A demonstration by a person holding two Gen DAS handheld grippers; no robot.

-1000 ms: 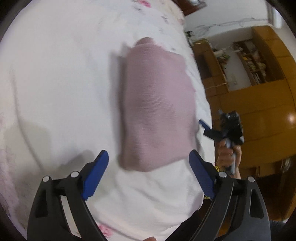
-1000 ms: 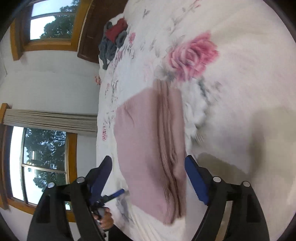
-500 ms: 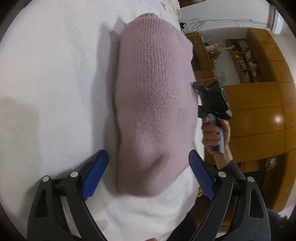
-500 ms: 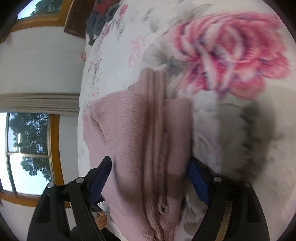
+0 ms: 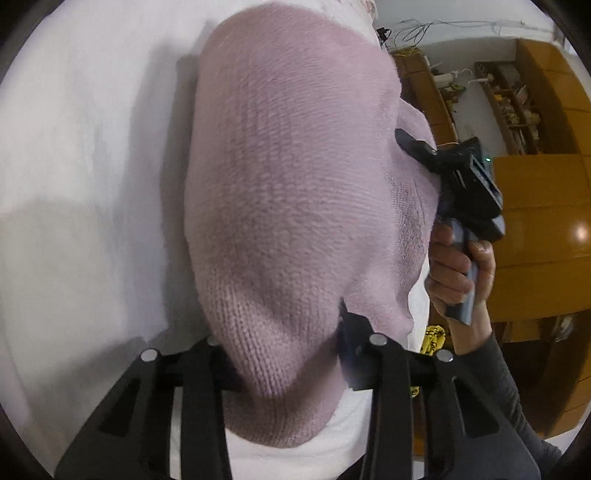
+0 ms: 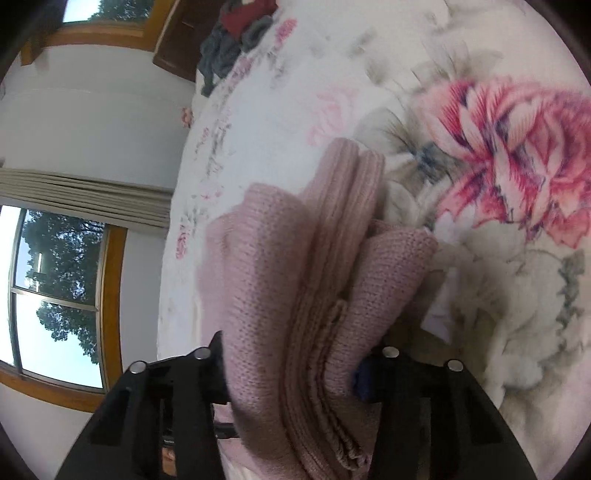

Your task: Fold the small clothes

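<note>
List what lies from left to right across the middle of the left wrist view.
White bedspread → pink knitted garment → right tongs biting its far edge → the hand holding them → wooden cabinets.

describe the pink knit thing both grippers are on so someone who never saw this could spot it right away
Start at the bed with the white bedspread printed with a big pink rose. On it lies the folded pink knit garment, its stacked layers gripped by the right gripper and another edge by the left gripper. Unlike the grey and red clothes pile far off, it is plain dusty pink.
</note>
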